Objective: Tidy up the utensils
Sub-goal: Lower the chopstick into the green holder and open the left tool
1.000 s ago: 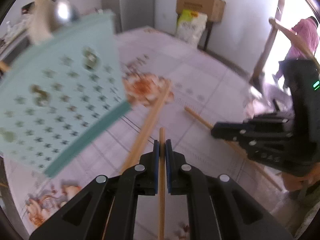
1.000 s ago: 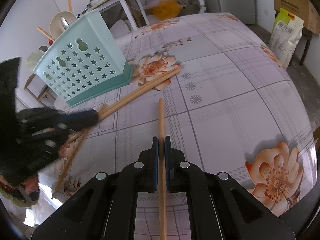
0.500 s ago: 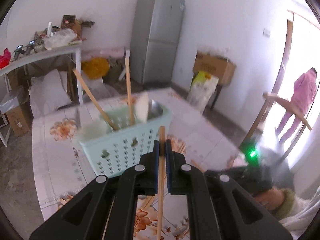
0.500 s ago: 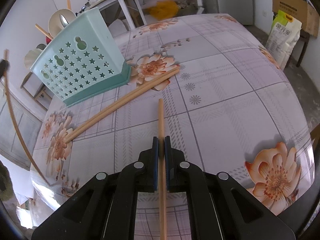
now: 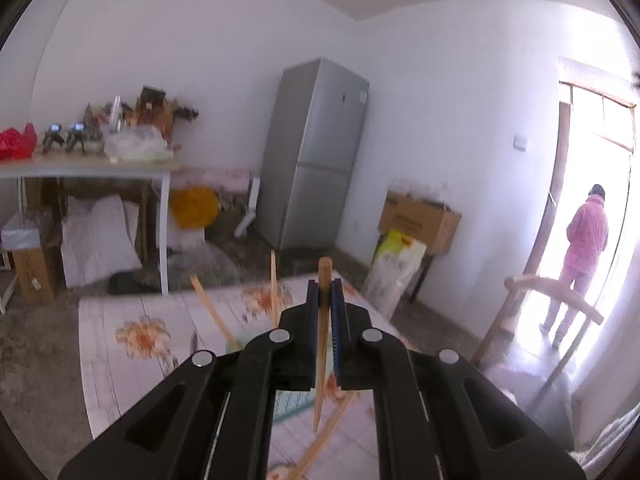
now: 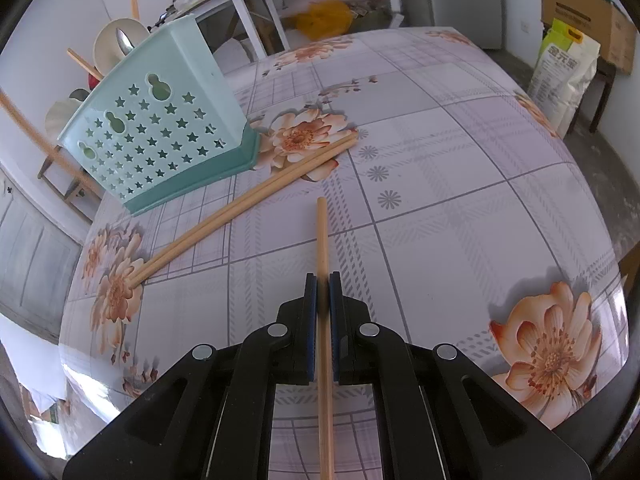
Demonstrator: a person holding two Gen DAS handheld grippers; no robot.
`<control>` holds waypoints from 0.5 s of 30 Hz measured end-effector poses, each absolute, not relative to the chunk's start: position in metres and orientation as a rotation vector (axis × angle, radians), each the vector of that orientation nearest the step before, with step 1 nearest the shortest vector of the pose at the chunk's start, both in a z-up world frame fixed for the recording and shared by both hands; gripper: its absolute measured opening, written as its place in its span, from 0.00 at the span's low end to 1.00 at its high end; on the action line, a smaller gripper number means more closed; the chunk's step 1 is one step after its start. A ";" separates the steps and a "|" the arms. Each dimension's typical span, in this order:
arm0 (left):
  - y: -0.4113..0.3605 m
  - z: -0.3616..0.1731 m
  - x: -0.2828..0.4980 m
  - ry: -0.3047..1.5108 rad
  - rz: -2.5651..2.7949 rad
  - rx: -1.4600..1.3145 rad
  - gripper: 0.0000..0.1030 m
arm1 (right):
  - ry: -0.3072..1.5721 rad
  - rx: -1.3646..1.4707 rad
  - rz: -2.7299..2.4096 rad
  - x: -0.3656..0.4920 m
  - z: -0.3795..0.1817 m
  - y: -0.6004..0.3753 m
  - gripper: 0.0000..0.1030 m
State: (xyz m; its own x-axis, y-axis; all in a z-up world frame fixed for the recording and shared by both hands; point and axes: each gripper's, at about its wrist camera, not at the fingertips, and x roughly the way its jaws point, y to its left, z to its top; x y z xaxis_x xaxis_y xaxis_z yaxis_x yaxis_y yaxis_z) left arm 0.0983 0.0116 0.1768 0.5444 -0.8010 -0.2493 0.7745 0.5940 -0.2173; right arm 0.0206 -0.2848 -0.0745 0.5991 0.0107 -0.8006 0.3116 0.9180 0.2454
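Two slim, pale wooden chopsticks [image 6: 323, 280], one clamped in each gripper's [image 6: 323, 292] jaws.

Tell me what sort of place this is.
Probably a lived-in home kitchen or dining room: a grey fridge by the wall, a floral-clothed table carrying a teal utensil basket, and a cluttered side table.

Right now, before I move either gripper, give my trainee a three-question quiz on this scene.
1. True or false: the right gripper is shut on a chopstick.
2. How many chopsticks lie loose on the floral tablecloth beside the teal utensil basket?
3. The left gripper holds: A) a spoon, B) a chopstick, C) nothing.

Key: 1 true; 2 two; 3 B.
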 end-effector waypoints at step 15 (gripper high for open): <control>0.024 0.225 0.134 0.201 -0.829 -0.230 0.05 | 0.913 0.396 -0.164 0.018 -0.075 -0.288 0.04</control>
State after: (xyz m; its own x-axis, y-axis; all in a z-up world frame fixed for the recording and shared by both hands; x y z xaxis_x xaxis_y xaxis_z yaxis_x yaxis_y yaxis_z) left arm 0.1339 0.0243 0.2248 0.6589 -0.7472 -0.0866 0.7039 0.6530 -0.2795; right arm 0.0180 -0.2876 -0.0750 0.6049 0.0283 -0.7958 0.3035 0.9157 0.2632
